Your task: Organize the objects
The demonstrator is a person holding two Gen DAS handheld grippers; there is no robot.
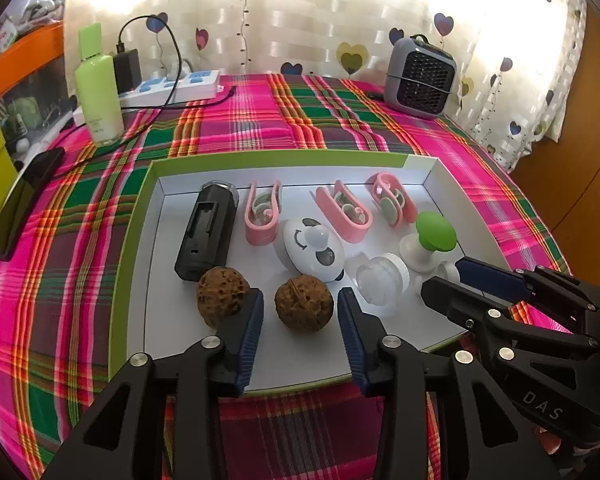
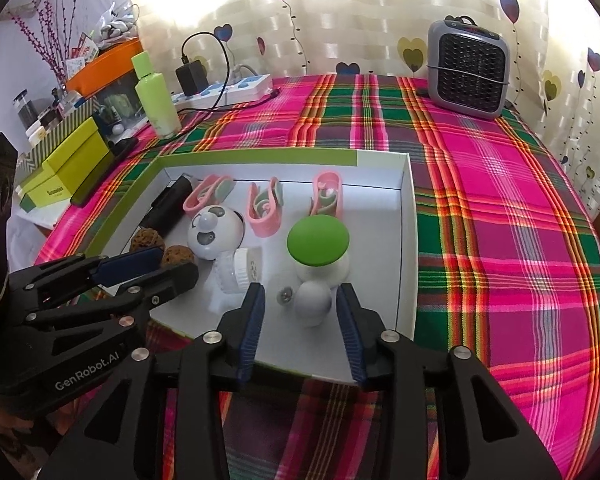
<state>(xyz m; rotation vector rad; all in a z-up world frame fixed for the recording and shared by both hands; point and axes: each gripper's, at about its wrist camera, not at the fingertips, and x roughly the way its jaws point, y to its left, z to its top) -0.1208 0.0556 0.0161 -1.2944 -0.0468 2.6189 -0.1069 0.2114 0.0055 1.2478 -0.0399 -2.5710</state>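
A white tray with a green rim [image 1: 136, 240] lies on the plaid cloth. It holds a black cylinder [image 1: 208, 232], three pink clips [image 1: 262, 216], a panda-faced white toy [image 1: 312, 248], two walnuts, a clear round lid [image 1: 380, 280] and a green-capped mushroom [image 2: 318, 242]. My left gripper [image 1: 300, 294] is open around the right walnut [image 1: 304, 308], its pads clear of it; the other walnut [image 1: 222, 292] sits beside the left finger. My right gripper [image 2: 301, 288] is open around a small white knob [image 2: 312, 304] lying in front of the mushroom. A small metal disc [image 2: 285, 295] lies beside it.
At the back stand a green bottle [image 1: 98, 92], a power strip [image 1: 172, 86] with a black charger and cable, and a grey heater [image 1: 420, 76]. A dark phone [image 1: 24, 200] and a yellow-green box [image 2: 64, 164] lie left. Heart-print curtains [image 2: 340, 20] hang behind.
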